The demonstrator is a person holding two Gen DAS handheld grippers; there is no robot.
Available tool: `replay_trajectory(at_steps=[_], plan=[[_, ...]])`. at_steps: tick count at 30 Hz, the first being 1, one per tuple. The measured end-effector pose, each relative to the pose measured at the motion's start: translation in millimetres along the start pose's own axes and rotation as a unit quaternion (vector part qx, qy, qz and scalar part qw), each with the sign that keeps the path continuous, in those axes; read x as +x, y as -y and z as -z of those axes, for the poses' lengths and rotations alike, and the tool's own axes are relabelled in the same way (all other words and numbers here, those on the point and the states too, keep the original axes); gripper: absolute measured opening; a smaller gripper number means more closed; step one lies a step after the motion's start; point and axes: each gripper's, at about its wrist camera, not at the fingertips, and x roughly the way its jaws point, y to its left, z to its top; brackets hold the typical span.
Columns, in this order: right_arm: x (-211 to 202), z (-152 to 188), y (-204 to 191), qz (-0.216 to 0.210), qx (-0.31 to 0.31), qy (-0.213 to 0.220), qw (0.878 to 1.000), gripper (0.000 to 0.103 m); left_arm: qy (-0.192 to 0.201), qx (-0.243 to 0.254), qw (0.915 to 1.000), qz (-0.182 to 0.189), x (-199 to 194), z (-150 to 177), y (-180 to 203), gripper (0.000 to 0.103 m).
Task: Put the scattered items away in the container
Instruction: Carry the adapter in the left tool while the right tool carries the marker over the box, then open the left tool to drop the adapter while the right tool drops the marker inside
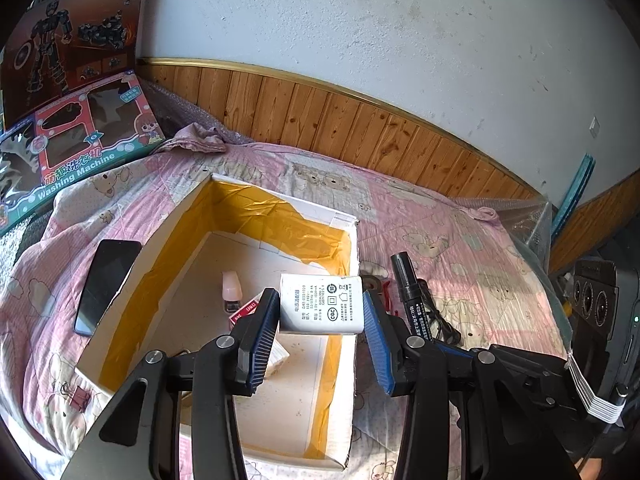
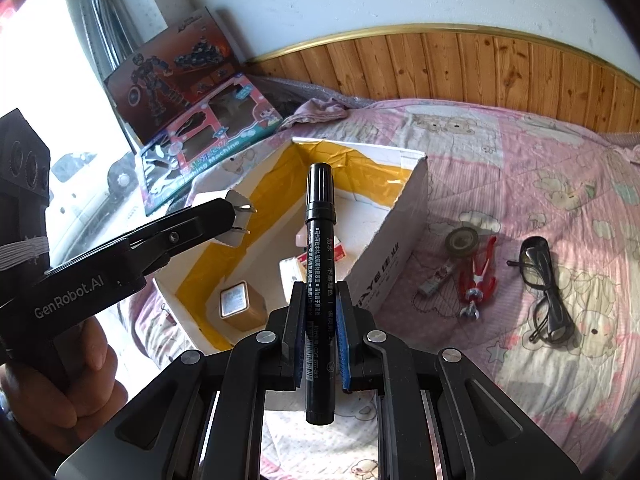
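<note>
The left tongs [image 1: 322, 312] are clamped on a white power adapter [image 1: 321, 304], its printed label facing the camera, held above the open cardboard box [image 1: 168, 248]. In the right wrist view the same adapter [image 2: 236, 218] shows only as a white edge with two metal prongs past the fingertips; the rest is hidden behind the tool. A hand [image 2: 80, 380] grips that tool at the lower left, partly cut off by the frame.

The right tongs [image 2: 318, 336] grip a black marker [image 2: 319, 280] around its lower barrel, cap pointing away, over the near wall of the box. In the left wrist view the marker [image 1: 410, 296] stands just right of the box.

Inside the box lie a small pink-capped bottle [image 1: 231, 290], a red-and-white packet [image 1: 244, 312] partly hidden behind the left finger, and a square brown tin [image 2: 240, 304] in the near corner. A white item beside the packet is too covered to identify.

On the pink bed quilt [image 2: 520, 160], left of the box, rest a dark phone [image 1: 108, 286] and a red binder clip [image 1: 78, 394]. Right of the box lie a tape roll [image 2: 462, 240], a red figurine [image 2: 478, 276], a small tube-like item [image 2: 434, 282] hard to make out, and black glasses [image 2: 546, 288].

Two toy boxes [image 1: 76, 92] lean at the far left by the wall.
</note>
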Motion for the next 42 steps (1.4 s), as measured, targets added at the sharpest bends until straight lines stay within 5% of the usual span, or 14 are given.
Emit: replay_trajectory(at_steps=[20,42], plan=[[40,-53,2,-0.010,-0.006,-0.009,1.000,0.014,-0.012,-0.019,0.9996,-0.017,52,-51,-31,0.044],[131,-92,28,0.008,-0.005,-0.076,0.997,0.014,-0.104,-0.069,0.9912,-0.046,171,-72,-74,0.044]])
